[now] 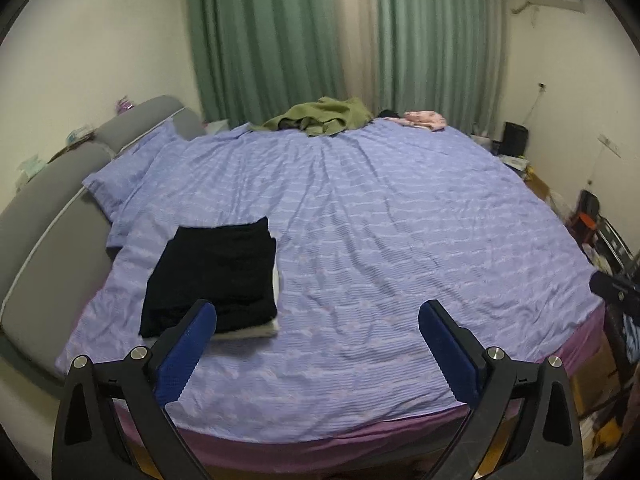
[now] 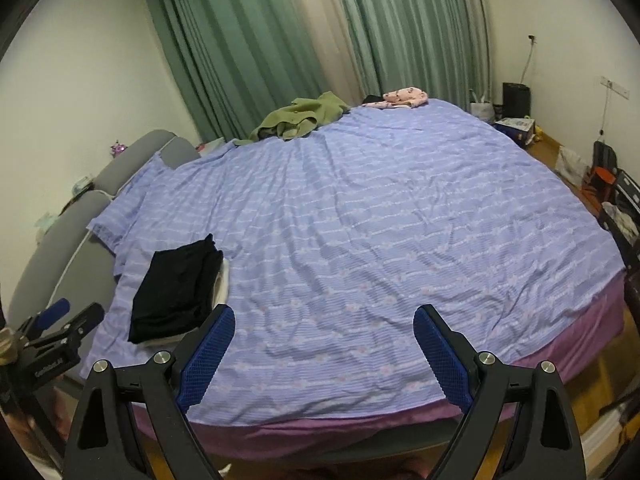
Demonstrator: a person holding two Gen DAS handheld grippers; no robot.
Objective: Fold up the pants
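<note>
While both tools hang off the near edge of the bed, the left gripper (image 1: 318, 316) and right gripper (image 2: 324, 322) stand spread wide, holding nothing. Black folded pants (image 1: 212, 276) lie at the near left on a white folded piece, long axis running near to far, closer to the left gripper. Beyond stretches the rumpled lilac bedspread (image 1: 380, 220); a green garment (image 1: 320, 120) and pink cloth (image 1: 426, 119) sit far off, before green curtains (image 1: 260, 40).

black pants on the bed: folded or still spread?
Folded. The black pants lie as a compact layered rectangle on the bed, atop something white; no gripper touches them.
</note>
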